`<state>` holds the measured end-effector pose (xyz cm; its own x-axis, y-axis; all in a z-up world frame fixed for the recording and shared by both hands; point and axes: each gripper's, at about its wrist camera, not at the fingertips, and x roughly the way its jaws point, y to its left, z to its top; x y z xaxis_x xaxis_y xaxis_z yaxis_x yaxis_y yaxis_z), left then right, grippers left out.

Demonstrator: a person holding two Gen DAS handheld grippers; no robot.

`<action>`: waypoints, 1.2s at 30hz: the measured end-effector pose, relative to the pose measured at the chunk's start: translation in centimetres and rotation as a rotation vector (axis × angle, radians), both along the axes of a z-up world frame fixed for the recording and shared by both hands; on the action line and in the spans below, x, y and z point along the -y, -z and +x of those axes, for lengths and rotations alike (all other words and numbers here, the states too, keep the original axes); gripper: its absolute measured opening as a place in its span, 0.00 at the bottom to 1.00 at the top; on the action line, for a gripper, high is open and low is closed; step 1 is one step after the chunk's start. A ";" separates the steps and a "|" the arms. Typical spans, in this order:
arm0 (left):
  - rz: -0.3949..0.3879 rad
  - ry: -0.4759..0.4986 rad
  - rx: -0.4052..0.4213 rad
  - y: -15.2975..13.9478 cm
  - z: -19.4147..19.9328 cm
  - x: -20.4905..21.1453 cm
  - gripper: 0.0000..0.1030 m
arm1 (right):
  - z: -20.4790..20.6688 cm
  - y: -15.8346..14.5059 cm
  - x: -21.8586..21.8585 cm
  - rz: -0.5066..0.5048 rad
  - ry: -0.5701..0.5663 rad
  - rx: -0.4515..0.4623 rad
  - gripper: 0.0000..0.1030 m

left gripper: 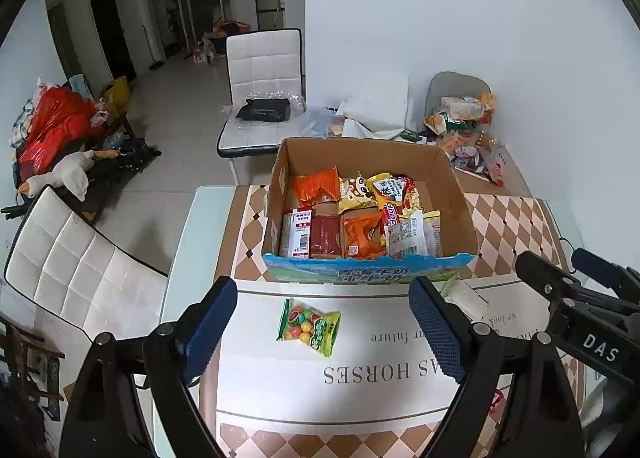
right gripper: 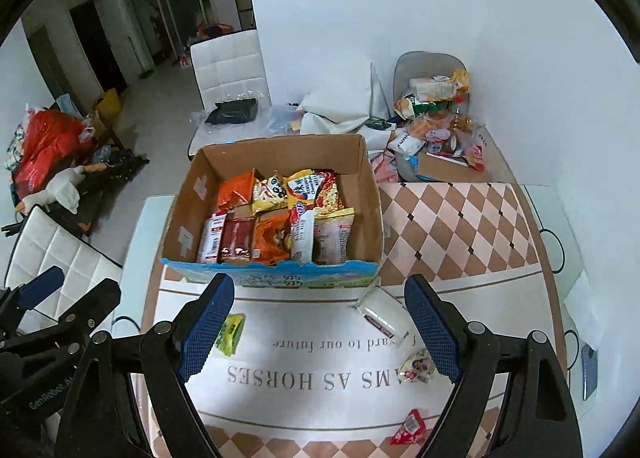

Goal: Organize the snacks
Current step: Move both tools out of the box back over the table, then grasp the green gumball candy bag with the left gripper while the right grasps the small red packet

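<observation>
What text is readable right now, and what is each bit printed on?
"AS HORSES" (right wrist view shows "AMS AS HORSES"): table mat, upside down.
"ard to our future": same mat, smaller line.
"DAS": right gripper body.
"GenRobot.AI": left gripper body.
"dap": red packet in the cardboard box.
Other packet labels, the box front and barcodes: too small to read.

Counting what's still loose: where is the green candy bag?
In the left wrist view, the green candy bag lies on the white mat, just before the cardboard box.
</observation>
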<state>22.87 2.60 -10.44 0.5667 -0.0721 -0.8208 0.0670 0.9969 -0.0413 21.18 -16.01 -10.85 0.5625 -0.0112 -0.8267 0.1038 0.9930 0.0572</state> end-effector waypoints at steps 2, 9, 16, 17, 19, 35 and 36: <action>-0.005 -0.016 -0.005 0.5 -0.9 -0.3 0.85 | -0.6 0.2 0.0 0.023 -0.003 -0.016 0.87; 0.006 -0.030 -0.179 7.0 -3.3 -0.2 0.85 | -4.3 7.8 2.3 0.134 0.071 -0.216 0.89; -0.004 -0.022 -0.369 14.3 -4.3 1.1 0.85 | -7.7 17.7 9.0 0.208 0.241 -0.436 0.89; -0.007 -0.022 -0.386 15.0 -4.4 1.3 0.85 | -8.0 18.7 9.9 0.212 0.266 -0.462 0.89; -0.009 -0.014 -0.412 16.1 -4.5 1.8 0.85 | -9.0 21.0 12.1 0.235 0.321 -0.512 0.89; 0.031 0.013 -0.463 19.6 -3.1 3.0 0.85 | -12.0 30.3 17.1 0.337 0.538 -0.674 0.50; 0.038 0.002 -0.452 19.6 -2.8 2.6 0.85 | -12.0 30.1 17.0 0.335 0.535 -0.652 0.48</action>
